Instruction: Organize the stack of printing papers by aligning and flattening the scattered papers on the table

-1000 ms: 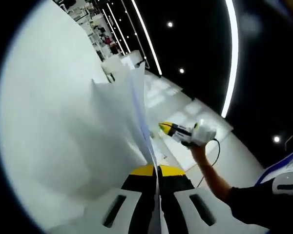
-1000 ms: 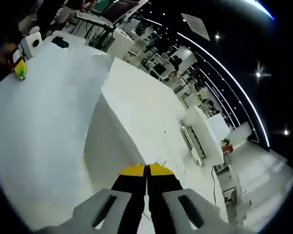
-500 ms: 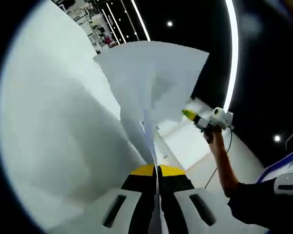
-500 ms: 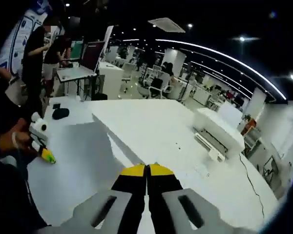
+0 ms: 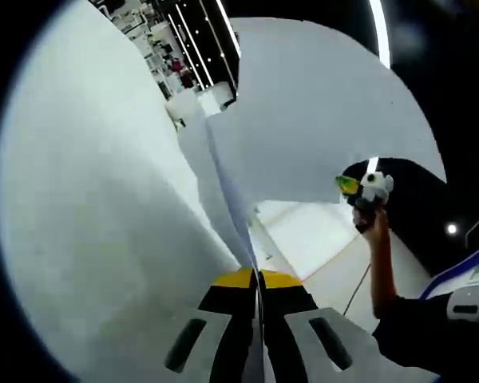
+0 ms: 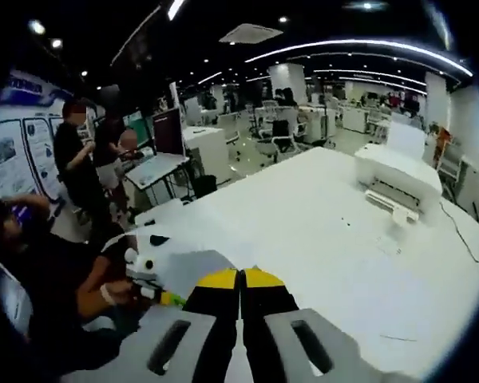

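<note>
Upright white papers [image 5: 219, 187] run edge-on out of my left gripper [image 5: 256, 277], which is shut on their lower edge. One large sheet [image 5: 319, 120] is lifted up and to the right; my right gripper [image 5: 347, 185] holds its far edge, with a hand behind it. In the right gripper view my right gripper [image 6: 241, 274] is shut, and a pale sheet [image 6: 190, 267] spreads left of its jaws toward my left gripper [image 6: 164, 297]. The white table [image 5: 88, 199] lies to the left of the papers.
A white printer [image 6: 395, 179] sits at the far right of the long white table [image 6: 319, 231]. Two people [image 6: 80, 163] stand by a desk with a laptop at the left. A dark-sleeved arm [image 5: 383, 271] reaches up on the right.
My right gripper has risen and pulled away, lifting one sheet so it spreads wide above the papers. The right view has swung up toward the room. My left gripper has stayed put.
</note>
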Motion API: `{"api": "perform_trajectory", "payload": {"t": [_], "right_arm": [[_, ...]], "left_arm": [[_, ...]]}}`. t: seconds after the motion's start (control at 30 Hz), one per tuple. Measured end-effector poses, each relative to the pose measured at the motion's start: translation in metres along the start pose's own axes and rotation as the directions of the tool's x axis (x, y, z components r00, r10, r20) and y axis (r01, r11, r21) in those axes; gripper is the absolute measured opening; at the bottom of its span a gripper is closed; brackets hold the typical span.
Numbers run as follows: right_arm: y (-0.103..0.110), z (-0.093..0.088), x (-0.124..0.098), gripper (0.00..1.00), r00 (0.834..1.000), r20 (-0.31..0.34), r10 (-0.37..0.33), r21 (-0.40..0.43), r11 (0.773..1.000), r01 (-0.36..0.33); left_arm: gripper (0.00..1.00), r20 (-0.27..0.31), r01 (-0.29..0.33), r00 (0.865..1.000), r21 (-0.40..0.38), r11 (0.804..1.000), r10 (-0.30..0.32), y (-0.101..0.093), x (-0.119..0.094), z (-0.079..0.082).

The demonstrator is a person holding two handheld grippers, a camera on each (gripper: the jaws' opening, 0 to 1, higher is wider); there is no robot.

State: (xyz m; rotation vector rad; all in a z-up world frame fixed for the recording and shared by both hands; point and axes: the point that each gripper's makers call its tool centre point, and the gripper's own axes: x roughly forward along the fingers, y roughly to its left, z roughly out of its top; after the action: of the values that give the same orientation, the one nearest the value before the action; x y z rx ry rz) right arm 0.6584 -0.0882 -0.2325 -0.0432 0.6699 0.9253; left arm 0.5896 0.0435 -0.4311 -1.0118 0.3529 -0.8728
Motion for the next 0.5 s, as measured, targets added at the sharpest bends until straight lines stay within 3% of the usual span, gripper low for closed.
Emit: {"api": "perform_trajectory", "payload": {"t": [0.1, 0.2, 0.37, 0.43, 0.5], "right_arm": [[0.016, -0.017, -0.009, 0.0, 0.991, -0.078, 0.106, 0.155, 0.984, -0.093], [0.007, -0.043, -0.008, 0.0, 0.98, -0.15, 0.132, 0.283, 0.955, -0.086], [-0.005, -0.067, -0.003, 0.0, 0.973, -0.142, 0.183, 0.4, 0.91, -0.112], [-0.012, -0.072, -0.004, 0.0, 0.972, -0.151, 0.182, 0.407, 0.907, -0.107], [-0.017, -0.075, -0.006, 0.0, 0.97, -0.157, 0.188, 0.449, 0.888, -0.099]], "left_arm": [[0.06, 0.002, 0.002, 1.0, -0.002, 1.0, -0.002, 0.0, 0.0, 0.0], [0.06, 0.006, 0.006, 1.0, -0.007, 1.0, -0.006, 0.001, 0.0, 0.002], [0.06, 0.009, 0.007, 1.0, -0.01, 1.0, -0.007, 0.001, 0.0, 0.002], [0.06, 0.009, 0.007, 1.0, -0.012, 1.0, -0.007, 0.001, -0.001, 0.002], [0.06, 0.007, 0.01, 1.0, -0.016, 1.0, -0.01, 0.001, -0.001, 0.002]]}}
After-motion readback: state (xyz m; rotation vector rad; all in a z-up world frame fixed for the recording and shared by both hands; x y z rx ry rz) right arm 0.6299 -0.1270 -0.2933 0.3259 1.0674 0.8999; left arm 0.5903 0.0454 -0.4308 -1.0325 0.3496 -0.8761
